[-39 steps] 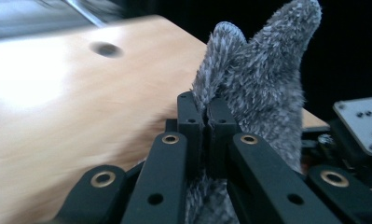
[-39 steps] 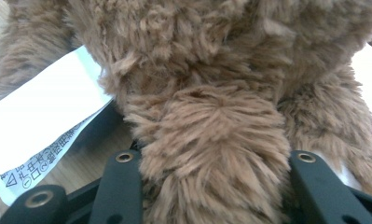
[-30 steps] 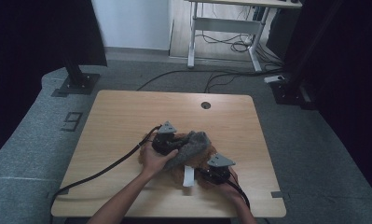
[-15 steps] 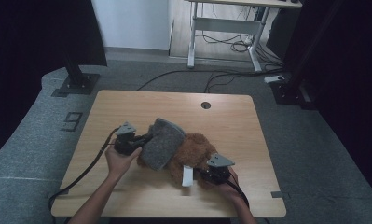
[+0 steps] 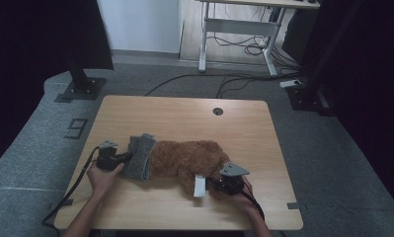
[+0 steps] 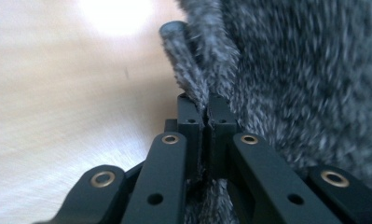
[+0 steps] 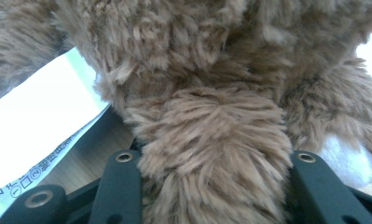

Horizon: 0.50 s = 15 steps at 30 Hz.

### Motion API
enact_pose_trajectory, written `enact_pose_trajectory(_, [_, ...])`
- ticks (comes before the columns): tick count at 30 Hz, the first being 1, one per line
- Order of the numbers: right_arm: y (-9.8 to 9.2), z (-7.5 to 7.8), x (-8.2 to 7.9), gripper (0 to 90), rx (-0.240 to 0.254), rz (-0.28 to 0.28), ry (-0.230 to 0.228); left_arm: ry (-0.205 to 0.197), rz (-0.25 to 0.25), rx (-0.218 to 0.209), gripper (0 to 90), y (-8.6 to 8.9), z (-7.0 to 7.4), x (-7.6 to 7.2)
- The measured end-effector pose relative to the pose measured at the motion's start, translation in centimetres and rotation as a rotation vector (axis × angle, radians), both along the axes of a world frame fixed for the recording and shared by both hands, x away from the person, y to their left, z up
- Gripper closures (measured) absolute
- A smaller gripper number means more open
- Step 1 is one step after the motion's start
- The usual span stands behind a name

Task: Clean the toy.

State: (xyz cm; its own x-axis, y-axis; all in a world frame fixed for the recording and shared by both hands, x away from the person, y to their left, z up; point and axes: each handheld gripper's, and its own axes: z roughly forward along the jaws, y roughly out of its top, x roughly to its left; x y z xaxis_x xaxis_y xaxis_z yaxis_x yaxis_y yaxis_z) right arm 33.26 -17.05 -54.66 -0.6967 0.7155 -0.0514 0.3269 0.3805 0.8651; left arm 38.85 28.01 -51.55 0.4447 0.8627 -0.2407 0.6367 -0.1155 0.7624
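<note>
A brown plush piece [image 5: 187, 160] lies across the middle of the wooden table [image 5: 184, 113], with a grey furry fabric [image 5: 140, 158] at its left end. My left gripper [image 5: 127, 159] is shut on the edge of that grey fabric [image 6: 291, 70]; its jaws [image 6: 205, 105] pinch a thin fold of it low over the tabletop. My right gripper [image 5: 217, 183] is at the plush's front right, shut on a thick lobe of brown fur [image 7: 211, 126]. A white printed label [image 5: 199, 186] hangs from the plush beside that gripper, and it also shows as a white printed label [image 7: 44, 112] in the right gripper view.
A cable hole [image 5: 217, 111] sits near the table's far edge. The left gripper's cable [image 5: 73, 185] trails off the table's front left. Beyond the table stand a black stand base [image 5: 81, 89] and a desk frame [image 5: 234, 34] with floor cables.
The left hand has moved left across the table with the grey fabric in its jaws, drawing it off the brown plush and laying it out flat. The right hand kept still.
</note>
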Motion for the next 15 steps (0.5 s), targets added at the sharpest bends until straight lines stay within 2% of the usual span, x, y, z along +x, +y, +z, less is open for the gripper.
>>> enact_pose_trajectory(5, [0.0,0.0,0.0,57.1,-0.003,-0.002,0.000,-0.100,0.015,-0.092,86.3,0.6,4.1,-0.3])
enact_pose_trajectory(8, [0.0,0.0,0.0,57.1,0.000,-0.001,0.002,-0.143,-0.037,-0.147,86.2,-0.8,6.2,-0.3])
enact_pose_trajectory(11, [0.1,0.0,0.0,57.1,-0.003,0.000,0.001,-0.173,-0.124,-0.133,86.2,-4.5,7.7,-0.4])
enact_pose_trajectory(15, [0.1,0.0,0.0,57.2,-0.003,0.000,-0.001,-0.176,-0.227,-0.093,85.8,-9.7,8.6,0.3])
